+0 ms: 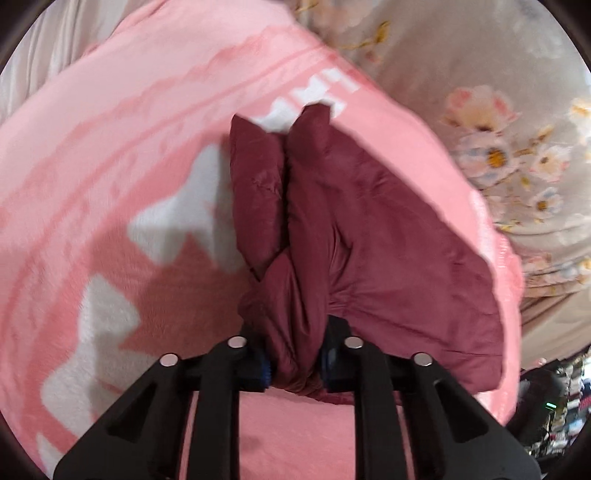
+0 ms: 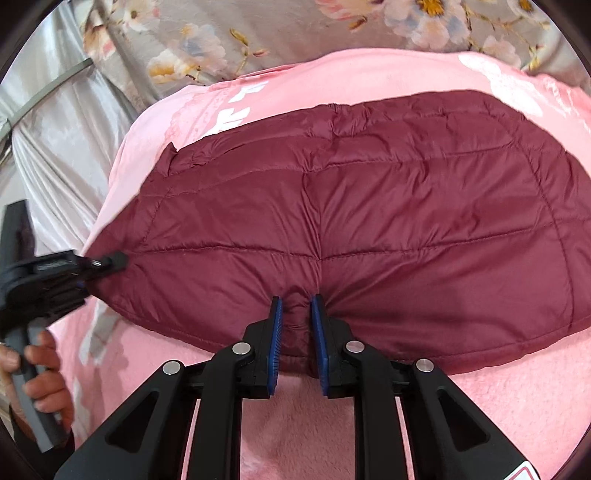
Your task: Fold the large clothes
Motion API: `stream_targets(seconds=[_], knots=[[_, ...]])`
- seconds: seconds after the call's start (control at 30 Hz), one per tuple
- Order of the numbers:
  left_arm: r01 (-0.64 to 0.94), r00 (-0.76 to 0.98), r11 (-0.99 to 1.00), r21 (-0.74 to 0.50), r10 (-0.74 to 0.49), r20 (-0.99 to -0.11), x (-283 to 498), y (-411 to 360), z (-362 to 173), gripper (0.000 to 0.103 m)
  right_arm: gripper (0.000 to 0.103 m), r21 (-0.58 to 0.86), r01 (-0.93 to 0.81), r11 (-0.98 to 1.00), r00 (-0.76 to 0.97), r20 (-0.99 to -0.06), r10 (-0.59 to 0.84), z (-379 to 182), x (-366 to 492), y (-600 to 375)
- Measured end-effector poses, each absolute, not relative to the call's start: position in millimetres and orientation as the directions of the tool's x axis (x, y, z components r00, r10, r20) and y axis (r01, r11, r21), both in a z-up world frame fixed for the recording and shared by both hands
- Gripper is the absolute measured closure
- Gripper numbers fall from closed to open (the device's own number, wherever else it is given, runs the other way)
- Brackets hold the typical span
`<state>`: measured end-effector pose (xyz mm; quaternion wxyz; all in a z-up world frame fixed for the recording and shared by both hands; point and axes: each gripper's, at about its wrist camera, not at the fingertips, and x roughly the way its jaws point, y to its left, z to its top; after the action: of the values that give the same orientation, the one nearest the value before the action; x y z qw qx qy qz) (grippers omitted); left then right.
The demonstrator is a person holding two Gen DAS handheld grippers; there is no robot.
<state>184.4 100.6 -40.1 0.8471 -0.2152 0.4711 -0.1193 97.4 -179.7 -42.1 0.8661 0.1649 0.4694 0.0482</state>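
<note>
Blue rubber pads line both grippers, and each pair is clamped on dark red quilted fabric. In the right wrist view, the right gripper (image 2: 296, 332) pinches a small tuck of the near hem of a maroon puffer jacket (image 2: 369, 221), the pads pressed in on the fold between them. In the left wrist view, the left gripper (image 1: 295, 365) grips a thick bunched corner of the same jacket, the cloth gathered into a rope between its pads. No earlier picture is given, so only the present hold can be told.

Outward from the pads, the jacket lies spread on a pink fleece blanket (image 2: 480, 406) with white lettering. Seen from the right wrist, its quilted panel is fairly flat and wide, with the left gripper at the far left corner, held by a hand (image 2: 40, 373) on a grey handle. Beyond the blanket lies a grey floral sheet (image 2: 258, 33).

The step in hand looks like lifting the near edge to fold it over. To do it well, both grips should rise together and travel level, keeping the hem taut between them so the padding does not sag or twist. The left hold is bulky, so it may slip; a slow carry would help. The edge should land square on the far edge before either grip lets go.
</note>
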Motion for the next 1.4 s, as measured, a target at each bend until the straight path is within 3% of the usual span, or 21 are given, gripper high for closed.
stream_targets(seconds=[0.1,0.2,0.4,0.5,0.7,0.93,1.1,1.17,1.2,1.27,1.3,1.37,1.4], knots=[[0.058,0.558,0.862,-0.503,-0.446,-0.700,174,109,-6,0.089,0.086,0.413,0.056,0.909,0.526,-0.786,0.325,-43,100,-174],[0.090,0.630,0.891,-0.444,-0.396,-0.668,163,117,32,0.090,0.086,0.515,0.015,0.857,0.474,-0.758,0.448,-52,106,-149],[0.165,0.664,0.910,-0.381,-0.388,-0.640,159,94,62,0.090,0.086,0.444,-0.056,0.894,0.471,-0.778,0.416,-48,117,-113],[0.263,0.654,0.894,-0.362,-0.441,-0.614,150,62,78,0.090,0.087,0.530,-0.031,0.848,0.484,-0.734,0.476,-29,107,-136],[0.470,0.561,0.814,-0.343,-0.575,-0.596,135,-18,94,0.090,0.087,0.389,0.099,0.916,0.566,-0.779,0.270,12,60,-207],[0.543,0.403,0.768,-0.341,-0.594,-0.696,146,-122,44,0.089,0.086,0.288,0.278,0.916,0.586,-0.807,0.076,28,15,-273],[0.521,0.270,0.779,-0.349,-0.538,-0.799,149,-165,-16,0.077,0.086,0.272,0.330,0.904,0.595,-0.803,0.024,34,6,-291],[0.519,0.246,0.771,-0.369,-0.548,-0.800,141,-163,-15,0.067,0.086,0.278,0.332,0.901,0.614,-0.789,0.017,42,7,-296],[0.522,0.242,0.759,-0.390,-0.570,-0.785,137,-159,-6,0.063,0.085,0.280,0.328,0.902,0.631,-0.776,0.012,50,8,-298],[0.519,0.265,0.724,-0.454,-0.642,-0.720,131,-135,24,0.039,0.083,0.285,0.313,0.906,0.664,-0.747,0.006,68,19,-297],[0.519,0.294,0.703,-0.487,-0.682,-0.670,129,-120,43,0.033,0.080,0.289,0.305,0.907,0.677,-0.736,0.007,72,27,-298],[0.525,0.373,0.676,-0.517,-0.729,-0.575,127,-90,76,0.014,0.066,0.320,0.282,0.904,0.716,-0.697,0.024,85,45,-300],[0.515,0.430,0.697,-0.499,-0.714,-0.553,128,-77,88,0.014,0.058,0.341,0.274,0.900,0.730,-0.683,0.037,91,52,-301]])
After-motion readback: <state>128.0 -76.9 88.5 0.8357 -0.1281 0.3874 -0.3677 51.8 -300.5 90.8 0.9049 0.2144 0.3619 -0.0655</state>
